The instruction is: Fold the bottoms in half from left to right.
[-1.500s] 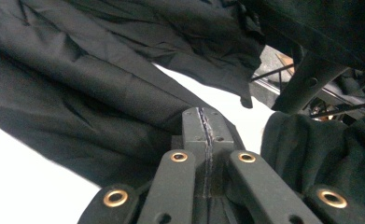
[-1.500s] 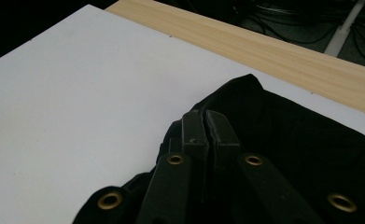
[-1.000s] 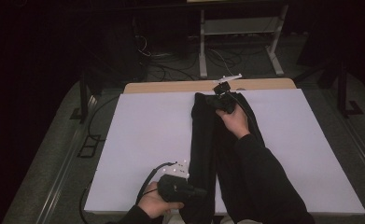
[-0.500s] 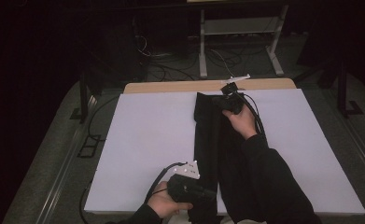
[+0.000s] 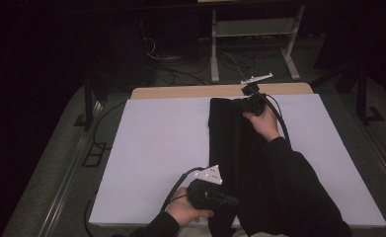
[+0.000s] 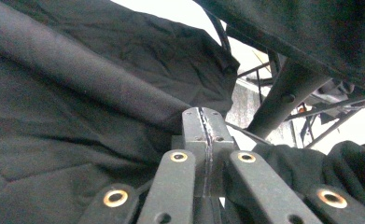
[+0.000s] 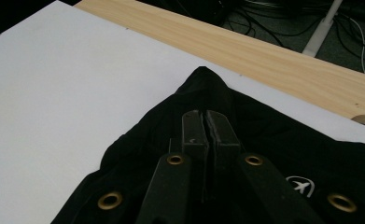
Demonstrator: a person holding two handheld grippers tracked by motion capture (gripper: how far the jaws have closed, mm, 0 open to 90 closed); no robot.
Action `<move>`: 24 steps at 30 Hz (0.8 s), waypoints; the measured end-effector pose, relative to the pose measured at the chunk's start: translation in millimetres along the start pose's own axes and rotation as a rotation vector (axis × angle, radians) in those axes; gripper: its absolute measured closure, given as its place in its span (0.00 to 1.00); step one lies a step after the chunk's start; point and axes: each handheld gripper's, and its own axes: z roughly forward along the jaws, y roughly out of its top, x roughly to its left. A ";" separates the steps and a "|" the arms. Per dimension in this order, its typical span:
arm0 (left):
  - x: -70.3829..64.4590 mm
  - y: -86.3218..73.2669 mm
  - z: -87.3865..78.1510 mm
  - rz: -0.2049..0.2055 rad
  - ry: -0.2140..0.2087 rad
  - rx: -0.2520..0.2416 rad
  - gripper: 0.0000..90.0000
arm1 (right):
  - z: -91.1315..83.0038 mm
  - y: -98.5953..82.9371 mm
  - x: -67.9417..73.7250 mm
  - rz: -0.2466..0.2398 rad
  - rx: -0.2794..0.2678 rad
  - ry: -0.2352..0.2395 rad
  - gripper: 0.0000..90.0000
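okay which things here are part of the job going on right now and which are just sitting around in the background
In the job:
black garment
left gripper, shut on its near end
right gripper, shut on its far end
white table top under it

Just lying about:
cables on the floor
white stand legs behind the table

A: Where's the garment (image 5: 230,148)?
B: On the white board (image 5: 156,148), right of centre — running near edge to far edge.
A: Grippers?
B: Left gripper (image 5: 228,201) at near end, right gripper (image 5: 243,105) at far end.
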 end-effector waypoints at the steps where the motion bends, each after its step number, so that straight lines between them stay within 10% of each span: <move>1: -0.3 2.2 1.6 0.000 -0.003 -0.003 0.99 | -1.5 0.8 -1.7 -0.003 0.000 -0.001 0.96; 24: 0.6 39.9 36.4 0.000 0.018 -0.102 0.99 | 0.2 16.5 -42.0 -0.039 0.086 -0.014 0.96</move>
